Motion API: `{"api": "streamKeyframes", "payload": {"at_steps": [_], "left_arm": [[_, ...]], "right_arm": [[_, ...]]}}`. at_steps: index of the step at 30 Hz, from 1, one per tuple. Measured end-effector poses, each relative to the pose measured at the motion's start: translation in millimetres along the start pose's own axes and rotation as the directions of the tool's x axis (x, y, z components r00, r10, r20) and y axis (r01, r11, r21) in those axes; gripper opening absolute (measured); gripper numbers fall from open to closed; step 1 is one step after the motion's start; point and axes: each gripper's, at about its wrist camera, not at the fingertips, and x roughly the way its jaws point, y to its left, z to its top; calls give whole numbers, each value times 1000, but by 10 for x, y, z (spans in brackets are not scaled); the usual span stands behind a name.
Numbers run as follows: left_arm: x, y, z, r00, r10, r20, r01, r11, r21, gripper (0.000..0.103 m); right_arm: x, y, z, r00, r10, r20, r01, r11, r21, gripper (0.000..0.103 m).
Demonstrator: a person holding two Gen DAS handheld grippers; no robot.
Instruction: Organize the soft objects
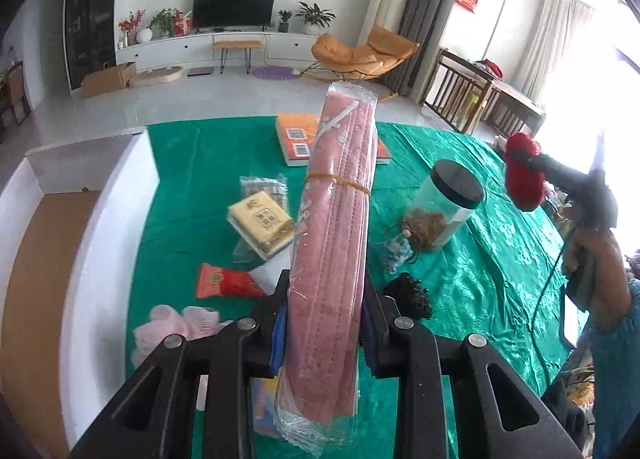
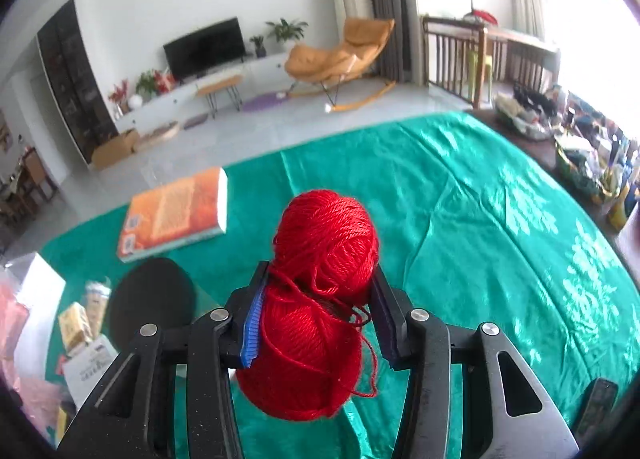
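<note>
Both loads are airborne: your left gripper clamps the pink mask pack, your right gripper pinches the red yarn. Likely carry step; next, drop into the white box at 9 o'clock.

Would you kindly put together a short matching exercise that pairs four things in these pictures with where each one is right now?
Things:
1. pack of pink face masks
2. ball of red yarn
3. orange book
4. jar with a black lid

Places:
A. lying flat on the green cloth
B. clamped in the left gripper
C. standing on the green cloth
D. clamped in the right gripper

Pairs: 1-B, 2-D, 3-A, 4-C
</note>
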Motion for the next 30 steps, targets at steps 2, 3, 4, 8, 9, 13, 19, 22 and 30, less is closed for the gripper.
{"api": "streamKeyframes", "payload": {"at_steps": [2, 3, 4, 8, 9, 13, 19, 22, 30], "left_arm": [[-199, 304, -26, 999, 53, 13, -52, 998, -23, 30], [-303, 481, -48, 996, 86, 19, -85, 996, -38, 30], [-410, 652, -75, 992, 124, 26, -123, 991, -53, 30], [-818, 1445, -280, 960, 277, 26, -271, 952, -146, 30], [-908, 1639, -358, 949, 314, 21, -305, 937, -172, 30], [-1142, 2217, -730, 891, 454, -16, -446, 866, -225, 33], [-1134, 2582, -1136, 826, 562, -54, -549, 778, -307, 103], [-1112, 2472, -1143, 835, 548, -35, -533, 792, -298, 103], [-878, 1162, -949, 963, 235, 132, -217, 967, -132, 103]], "right_arm": [[-253, 374, 106, 997, 74, 30, -72, 996, -45, 49], [-366, 602, 129, 992, 121, 35, -119, 991, -68, 49], [-469, 852, 129, 984, 177, 33, -173, 981, -91, 49], [-791, 1990, -62, 902, 430, -35, -430, 891, -144, 49], [-850, 2275, -134, 870, 488, -66, -492, 857, -152, 49], [-999, 3357, -505, 736, 646, -202, -675, 718, -168, 49], [-756, 4161, -1107, 553, 726, -408, -814, 576, -77, 76], [-592, 3862, -1179, 647, 668, -369, -749, 647, -144, 77], [-235, 2110, -1727, 986, 121, -119, -154, 931, -331, 78]]}}
